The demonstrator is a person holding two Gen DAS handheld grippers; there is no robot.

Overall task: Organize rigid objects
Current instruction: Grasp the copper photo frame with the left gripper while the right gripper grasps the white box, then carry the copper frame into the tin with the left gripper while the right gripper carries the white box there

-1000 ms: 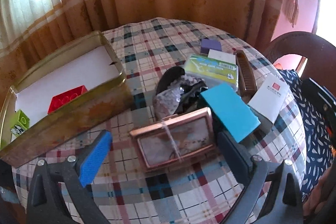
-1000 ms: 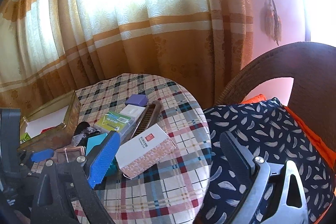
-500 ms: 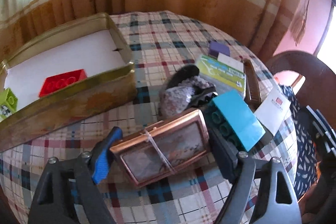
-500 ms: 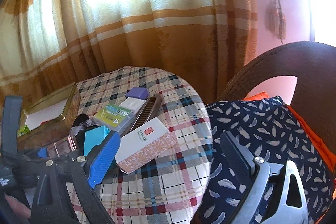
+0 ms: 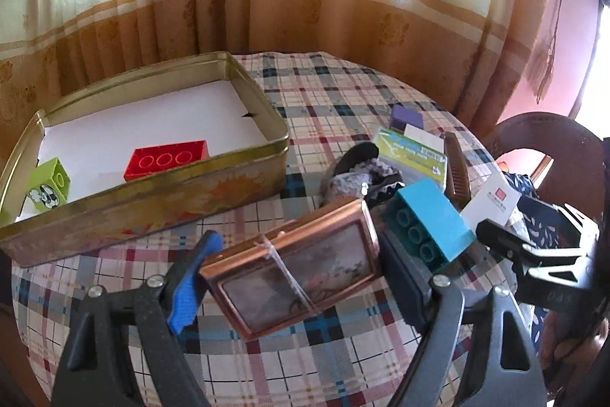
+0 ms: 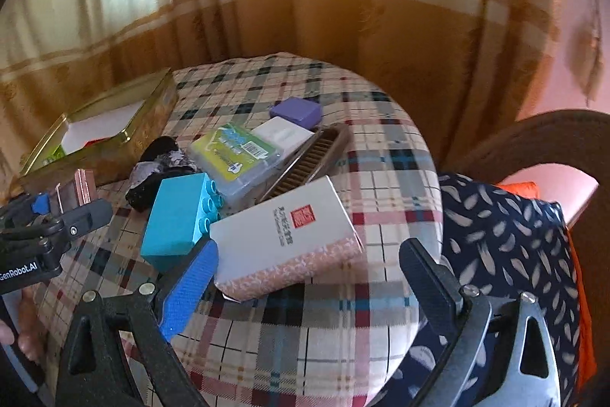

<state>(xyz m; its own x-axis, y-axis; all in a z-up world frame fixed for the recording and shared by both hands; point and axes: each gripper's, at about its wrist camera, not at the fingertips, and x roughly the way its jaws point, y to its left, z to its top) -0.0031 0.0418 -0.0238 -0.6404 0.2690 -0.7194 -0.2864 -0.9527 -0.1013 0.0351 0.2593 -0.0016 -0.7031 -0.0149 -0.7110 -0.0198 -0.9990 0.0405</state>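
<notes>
Left gripper (image 5: 293, 277) is clamped on the copper frame (image 5: 293, 273), blue pad on its left end, dark pad on its right end; frame sits tilted, right end higher, over the plaid table (image 5: 343, 94). In the right wrist view the same frame (image 6: 78, 187) shows edge-on between those pads at far left.

Right gripper (image 6: 305, 288) has its fingers wide apart, nothing between the pads; blue pad is just beside the near-left corner of the white box w/ red seal (image 6: 286, 231), dark pad hangs past the table edge over the feather-print cushion (image 6: 507, 239).

Teal brick (image 5: 431, 224) lies on its side just right of the frame, studs facing the left gripper. Beyond it: dark lacy fabric bundle (image 5: 358, 178), green-label plastic case (image 5: 411, 149), small white box (image 5: 423, 136), purple block (image 5: 406, 115), brown comb (image 5: 453, 163).

Gold tin (image 5: 152, 208) at far left of the table, paper-lined, holds a red brick (image 5: 166, 159) and a green block (image 5: 49, 184), well apart from each other. Striped curtain (image 5: 267, 6) behind.
</notes>
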